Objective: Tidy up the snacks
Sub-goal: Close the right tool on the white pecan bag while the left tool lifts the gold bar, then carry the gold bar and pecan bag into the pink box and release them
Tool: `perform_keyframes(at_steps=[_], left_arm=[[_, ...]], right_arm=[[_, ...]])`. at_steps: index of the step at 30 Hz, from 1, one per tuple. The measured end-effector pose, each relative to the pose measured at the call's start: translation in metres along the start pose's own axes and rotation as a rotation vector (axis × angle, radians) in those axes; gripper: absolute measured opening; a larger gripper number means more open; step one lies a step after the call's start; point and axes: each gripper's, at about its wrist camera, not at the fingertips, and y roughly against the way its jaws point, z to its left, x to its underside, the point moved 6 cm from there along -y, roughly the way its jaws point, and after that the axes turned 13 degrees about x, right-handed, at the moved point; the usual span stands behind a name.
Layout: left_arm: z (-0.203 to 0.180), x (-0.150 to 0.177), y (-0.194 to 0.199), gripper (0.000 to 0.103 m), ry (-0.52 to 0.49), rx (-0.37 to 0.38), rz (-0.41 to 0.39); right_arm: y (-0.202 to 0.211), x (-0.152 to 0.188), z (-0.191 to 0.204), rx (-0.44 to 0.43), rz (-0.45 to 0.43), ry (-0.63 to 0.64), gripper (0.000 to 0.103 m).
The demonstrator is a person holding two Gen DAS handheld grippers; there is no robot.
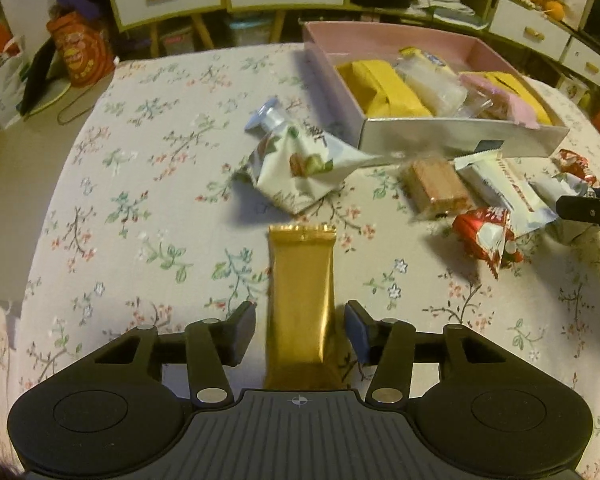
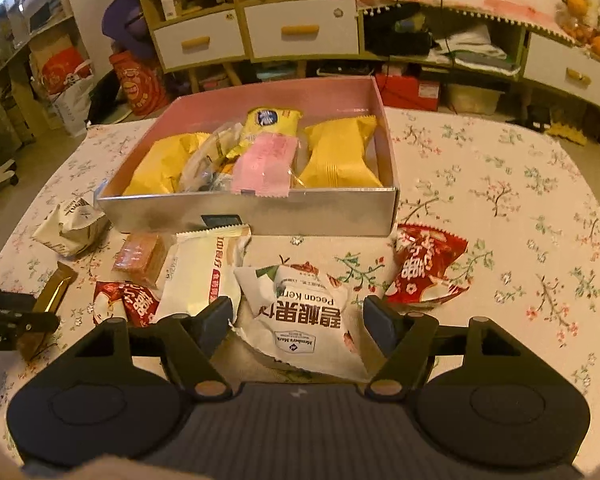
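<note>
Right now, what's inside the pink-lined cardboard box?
Pink-lined cardboard box holds yellow snack packets, a pink wafer packet on top, and clear crinkled wrappers. Whatever lies beneath them, and the box floor, is covered.

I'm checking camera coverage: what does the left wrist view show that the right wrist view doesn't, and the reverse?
Only the left wrist view: the left gripper with its pads either side of the gold foil bar, not pressing it.
Only the right wrist view: the right gripper open around the white pecan kernel packet.
Both: the pink-lined cardboard box of snacks, and the floral tablecloth.
</note>
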Motion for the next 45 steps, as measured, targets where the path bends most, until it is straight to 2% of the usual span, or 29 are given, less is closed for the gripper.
perform_keyframes(at_steps=[7,9,12,21,34,45], left_arm=[[-0.003,0.003,0.0,0.043,0.001,-0.009,0.002],[-0.004,0.002,0.0,0.033,0.005,-0.012,-0.004],[-0.003,0.0,0.001,0.029,0.043,-0.008,-0.015],[-0.005,-0.005,0.009,0.028,0.071,0.015,-0.05],[-0.029,-0.018,0.032,0.028,0.041,0.082,-0.119],[-0.053,-0.045,0.043,0.028,0.046,0.137,-0.198]], right_arm=[[-0.003,0.005,0.005,0.018,0.021,0.013,0.06],[-0.002,0.004,0.006,0.025,0.02,0.014,0.057],[-0.001,0.003,0.005,0.029,0.024,0.002,0.053],[0.002,0.003,-0.002,-0.001,0.062,-0.075,0.049],[0.025,-0.011,0.003,-0.057,0.028,-0.114,0.049],[0.029,-0.03,-0.012,-0.039,0.002,-0.209,0.049]])
